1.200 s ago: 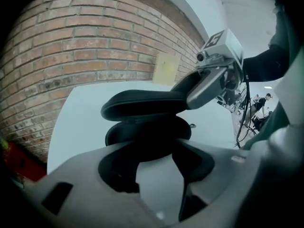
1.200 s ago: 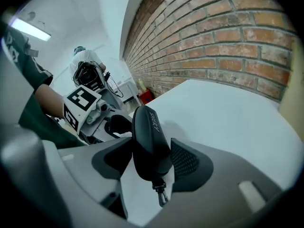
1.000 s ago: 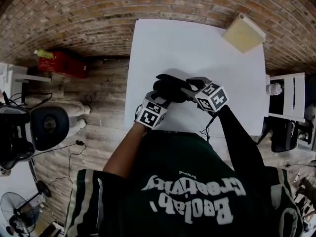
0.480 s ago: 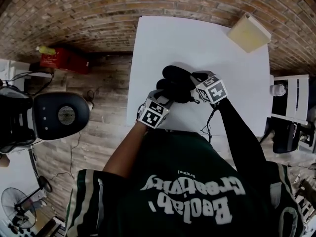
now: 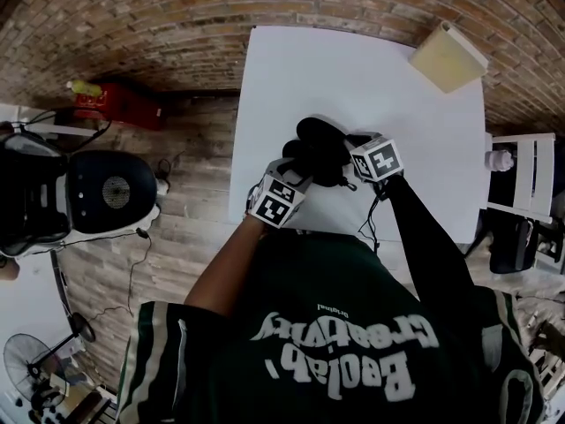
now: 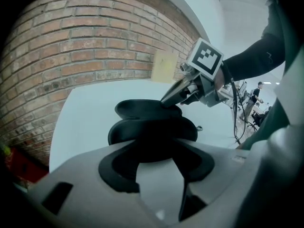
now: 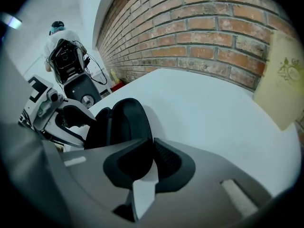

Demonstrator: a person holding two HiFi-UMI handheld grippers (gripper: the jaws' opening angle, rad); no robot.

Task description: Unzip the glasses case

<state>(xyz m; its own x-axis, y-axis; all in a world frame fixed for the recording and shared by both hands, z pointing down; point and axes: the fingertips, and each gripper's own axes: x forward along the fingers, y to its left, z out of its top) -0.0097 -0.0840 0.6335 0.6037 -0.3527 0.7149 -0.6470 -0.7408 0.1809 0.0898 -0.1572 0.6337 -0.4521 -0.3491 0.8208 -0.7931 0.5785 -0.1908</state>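
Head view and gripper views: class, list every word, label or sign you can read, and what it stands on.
"Beolab Creativity": upside down on the person's shirt; spelling unsure.
Small word above it: too small to read.
Gold emblem on the beige card: too blurred.
Marker cubes: patterns, no words.

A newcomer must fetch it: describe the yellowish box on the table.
Find the white square table against the red brick wall. At its far right corner lies the pale yellow flat box; its only neighbour, the black glasses case, sits mid-table.
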